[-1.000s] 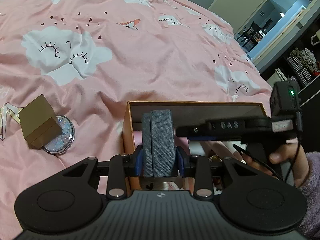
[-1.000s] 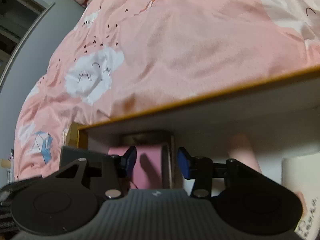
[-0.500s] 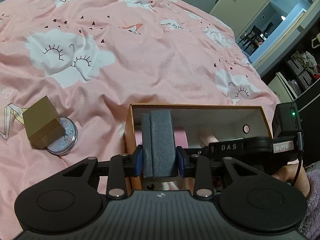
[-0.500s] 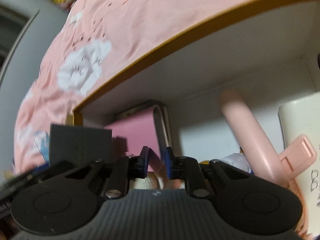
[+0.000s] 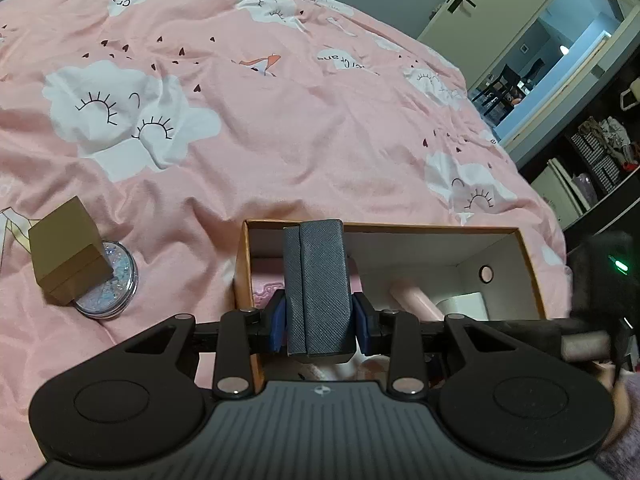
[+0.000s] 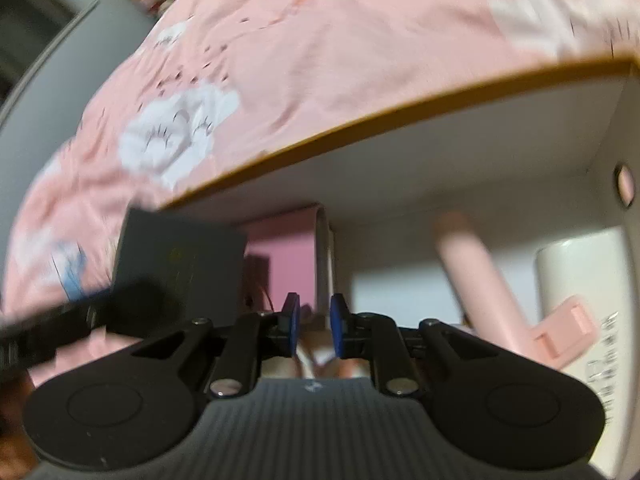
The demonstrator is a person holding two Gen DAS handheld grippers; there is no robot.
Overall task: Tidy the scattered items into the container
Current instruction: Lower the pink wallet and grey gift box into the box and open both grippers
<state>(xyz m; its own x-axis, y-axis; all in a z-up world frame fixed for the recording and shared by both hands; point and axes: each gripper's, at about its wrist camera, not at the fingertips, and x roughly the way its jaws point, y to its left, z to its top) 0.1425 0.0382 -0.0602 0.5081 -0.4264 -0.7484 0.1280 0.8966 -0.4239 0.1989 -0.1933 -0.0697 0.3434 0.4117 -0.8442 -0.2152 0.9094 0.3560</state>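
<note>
My left gripper (image 5: 320, 316) is shut on a grey textured case (image 5: 318, 280), holding it upright over the left end of the open orange-rimmed box (image 5: 420, 228). In the right wrist view, which is blurred, the same case (image 6: 176, 264) hangs at the left. My right gripper (image 6: 314, 322) is inside the box above its contents. Its jaws stand a narrow gap apart and are just opening, with nothing held between them. A brown cube box (image 5: 66, 248) rests on a round glitter tin (image 5: 116, 288) on the bedspread, left of the box.
Inside the box lie a pink flat case (image 6: 288, 256), a pink tube (image 6: 480, 272) and a white bottle (image 6: 580, 280) with a pink clip (image 6: 560, 336). The pink cloud-print bedspread (image 5: 280, 140) spreads all around. A doorway and shelves stand at the far right.
My right gripper closed its jaws from wide apart and drew back toward the box's right end, uncovering the contents. The left gripper kept still with the grey case.
</note>
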